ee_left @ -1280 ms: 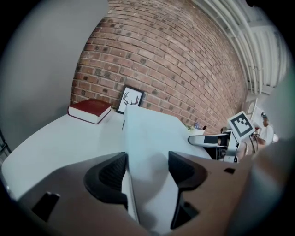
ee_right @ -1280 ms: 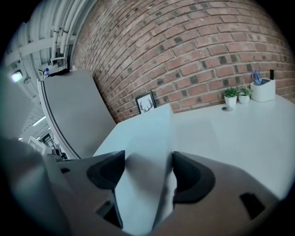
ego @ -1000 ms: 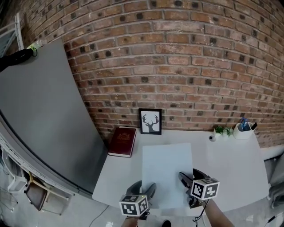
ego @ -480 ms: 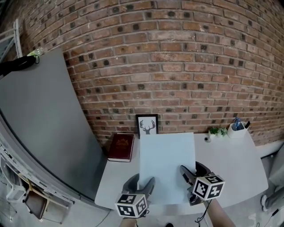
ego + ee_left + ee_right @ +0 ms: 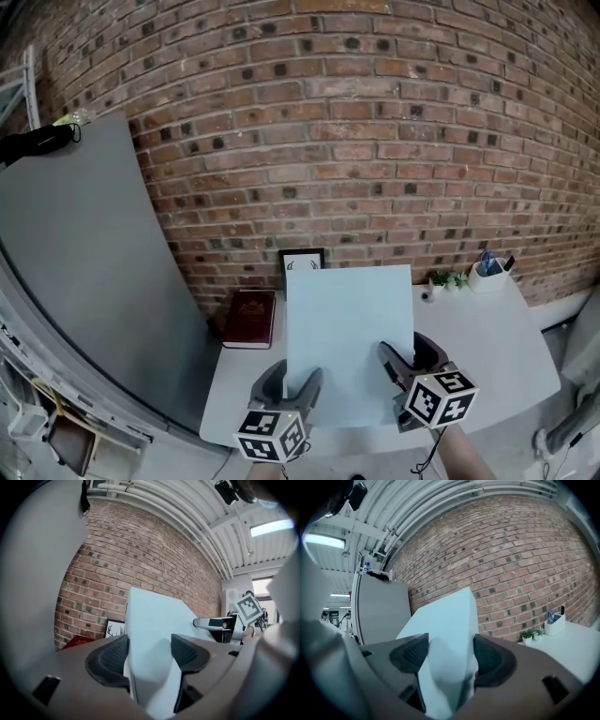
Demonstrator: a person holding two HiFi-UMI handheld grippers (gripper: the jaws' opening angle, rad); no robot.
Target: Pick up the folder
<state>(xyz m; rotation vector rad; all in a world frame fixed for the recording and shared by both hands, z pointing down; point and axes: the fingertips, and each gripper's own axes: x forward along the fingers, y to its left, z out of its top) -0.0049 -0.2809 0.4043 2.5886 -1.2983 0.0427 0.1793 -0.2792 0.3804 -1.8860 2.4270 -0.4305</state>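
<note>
A pale blue folder (image 5: 349, 337) hangs in the air above the white table (image 5: 487, 337), roughly level, with its far edge up by the brick wall. My left gripper (image 5: 292, 377) is shut on its near left edge and my right gripper (image 5: 410, 358) on its near right edge. In the left gripper view the folder (image 5: 154, 620) runs out from between the dark pads of the left gripper (image 5: 150, 651), buckled where they pinch it. The right gripper view shows the same: the folder (image 5: 445, 620) is crumpled between the pads of the right gripper (image 5: 449, 653).
A dark red book (image 5: 248, 319) lies at the table's back left. A framed antler picture (image 5: 300, 260) stands against the wall, mostly hidden behind the folder. A small plant (image 5: 445, 278) and a white cup of pens (image 5: 487, 274) sit at the back right. A grey panel (image 5: 84, 262) leans at the left.
Both grippers have risen with the folder, lifting it off the table. Its far edge now covers most of the framed picture.
</note>
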